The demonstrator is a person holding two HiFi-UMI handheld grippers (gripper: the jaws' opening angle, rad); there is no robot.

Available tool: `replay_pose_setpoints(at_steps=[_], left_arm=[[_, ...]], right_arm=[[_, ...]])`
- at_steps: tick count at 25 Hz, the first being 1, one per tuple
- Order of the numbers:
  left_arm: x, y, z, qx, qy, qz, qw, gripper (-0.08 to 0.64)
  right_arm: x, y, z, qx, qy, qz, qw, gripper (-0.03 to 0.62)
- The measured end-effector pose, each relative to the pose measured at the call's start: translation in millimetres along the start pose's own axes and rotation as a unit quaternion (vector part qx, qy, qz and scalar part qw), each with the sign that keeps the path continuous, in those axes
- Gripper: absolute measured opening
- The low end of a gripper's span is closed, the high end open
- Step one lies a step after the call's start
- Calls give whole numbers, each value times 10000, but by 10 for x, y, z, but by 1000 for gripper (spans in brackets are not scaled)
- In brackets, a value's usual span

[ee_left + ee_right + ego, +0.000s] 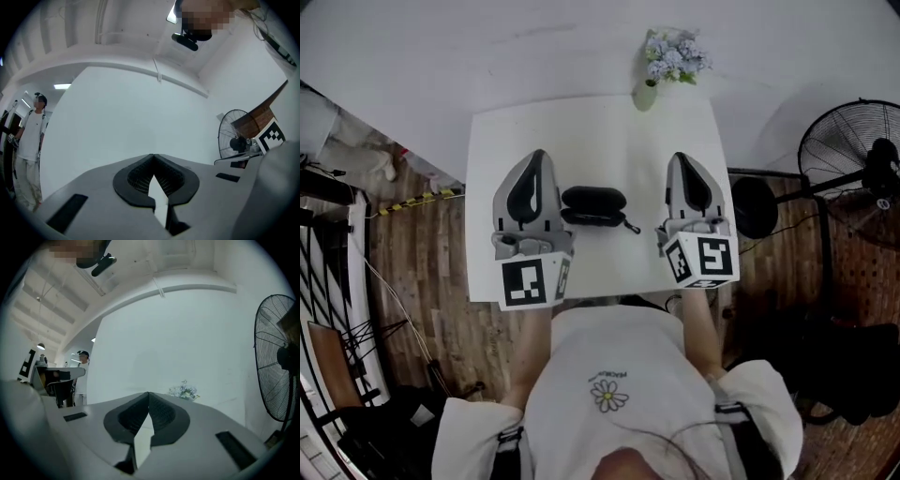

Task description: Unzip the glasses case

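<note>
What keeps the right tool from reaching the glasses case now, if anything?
Probably nothing, so yes: only table lies between the right tool and the glasses case beside it. The tool is shut, empty and aimed at the wall, so it would need to tip down first.

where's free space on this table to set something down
The far half of the table is bare, from the glasses case to the flower vase at the far edge. The near middle is crowded: the case, flanked by the left gripper and right gripper.
</note>
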State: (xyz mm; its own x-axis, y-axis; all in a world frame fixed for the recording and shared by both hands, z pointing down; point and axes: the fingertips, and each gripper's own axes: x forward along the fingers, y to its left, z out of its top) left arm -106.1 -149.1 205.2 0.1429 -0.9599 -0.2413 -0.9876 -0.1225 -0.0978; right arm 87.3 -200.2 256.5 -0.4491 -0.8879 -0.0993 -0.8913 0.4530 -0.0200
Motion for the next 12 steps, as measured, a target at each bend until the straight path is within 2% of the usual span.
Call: replay_pose_setpoints(at_steps=[4,8,12], left_arm=[[-33,-11,-62,53,71,-12,10000,14],[-79,-20,-116,53,144,-14,9999,12],[-113,-17,-128,106,177,-6,9998,12]], right_arm=[[-121,-10,-49,-165,37,-178,9997,8],[-207,29,-74,-435,115,-154,9989,8],[-232,64,-83,-499,135,-124,9986,8]])
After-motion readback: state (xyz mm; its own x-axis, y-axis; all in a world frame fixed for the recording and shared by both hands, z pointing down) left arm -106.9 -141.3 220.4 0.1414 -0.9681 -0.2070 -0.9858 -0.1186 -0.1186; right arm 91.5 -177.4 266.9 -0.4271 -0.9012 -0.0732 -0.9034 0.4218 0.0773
